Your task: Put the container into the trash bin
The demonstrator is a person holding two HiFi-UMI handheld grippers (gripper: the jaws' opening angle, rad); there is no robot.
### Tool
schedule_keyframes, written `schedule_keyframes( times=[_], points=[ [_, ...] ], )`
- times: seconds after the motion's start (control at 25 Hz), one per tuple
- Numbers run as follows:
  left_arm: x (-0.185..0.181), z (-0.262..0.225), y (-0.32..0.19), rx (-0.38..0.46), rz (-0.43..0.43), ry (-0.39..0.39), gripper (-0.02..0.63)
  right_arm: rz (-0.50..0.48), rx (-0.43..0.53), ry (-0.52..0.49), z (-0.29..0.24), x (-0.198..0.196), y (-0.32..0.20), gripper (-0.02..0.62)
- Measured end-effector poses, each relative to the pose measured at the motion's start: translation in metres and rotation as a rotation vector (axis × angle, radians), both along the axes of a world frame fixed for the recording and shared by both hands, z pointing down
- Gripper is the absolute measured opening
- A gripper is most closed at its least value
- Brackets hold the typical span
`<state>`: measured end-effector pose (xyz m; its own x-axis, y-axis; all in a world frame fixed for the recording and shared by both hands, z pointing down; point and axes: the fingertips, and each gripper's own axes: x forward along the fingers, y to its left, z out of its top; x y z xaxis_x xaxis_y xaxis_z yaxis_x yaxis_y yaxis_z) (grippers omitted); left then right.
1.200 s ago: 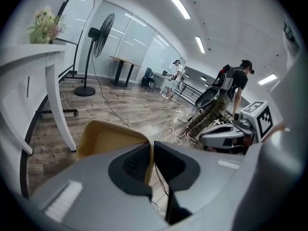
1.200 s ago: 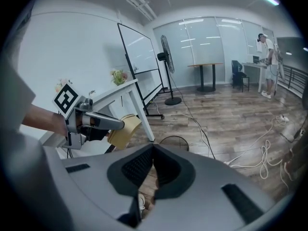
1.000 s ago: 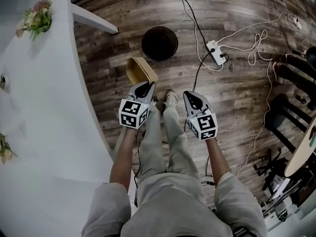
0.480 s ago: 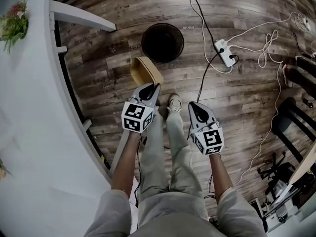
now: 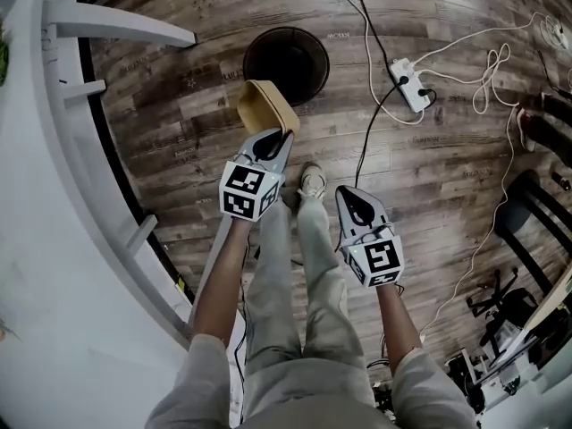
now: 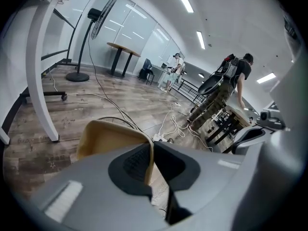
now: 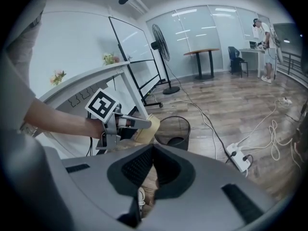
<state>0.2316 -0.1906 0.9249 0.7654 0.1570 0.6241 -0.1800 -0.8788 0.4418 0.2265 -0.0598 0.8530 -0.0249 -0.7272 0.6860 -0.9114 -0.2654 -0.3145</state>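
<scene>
Closer to trash bin, left gripper pinches the partly hidden container; right gripper clenched empty.

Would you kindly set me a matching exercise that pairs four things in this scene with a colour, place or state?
Things:
1. container
2. bin
3. right tool
4. power strip

Descriptions:
A. white, on the floor with cables plugged in
B. shut, nothing between its jaws
C. tan, gripped by its wall in the left tool
D. dark, round, standing open on the wood floor

Pairs: 1-C, 2-D, 3-B, 4-A
</scene>
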Motion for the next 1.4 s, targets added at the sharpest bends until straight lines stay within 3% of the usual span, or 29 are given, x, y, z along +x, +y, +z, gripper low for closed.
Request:
schedule_keyframes(
  times=[0.8,1.24,1.28,1.36,1.4],
  points=[
    [0.081,0.063,-0.028,-0.016,0.049,-0.019,0.04,0.012,-0.03,-0.035,0.022,0.007,0.0,0.014],
    [0.084,0.095,-0.043,-0.041,0.006,-0.036,0.048,0.004,-0.04,-0.056,0.028,-0.001,-0.001,0.014],
    [0.084,0.097,-0.044,-0.033,0.006,-0.039,0.062,0.004,-0.04,-0.055,0.028,-0.001,-0.002,0.014],
    [0.083,0.102,-0.044,-0.016,0.009,-0.054,0.221,0.005,-0.04,-0.054,0.028,0.0,-0.002,0.014],
    [0.082,0.105,-0.045,-0.009,0.006,-0.064,0.269,0.006,-0.04,-0.053,0.029,0.001,-0.002,0.014]
  ],
)
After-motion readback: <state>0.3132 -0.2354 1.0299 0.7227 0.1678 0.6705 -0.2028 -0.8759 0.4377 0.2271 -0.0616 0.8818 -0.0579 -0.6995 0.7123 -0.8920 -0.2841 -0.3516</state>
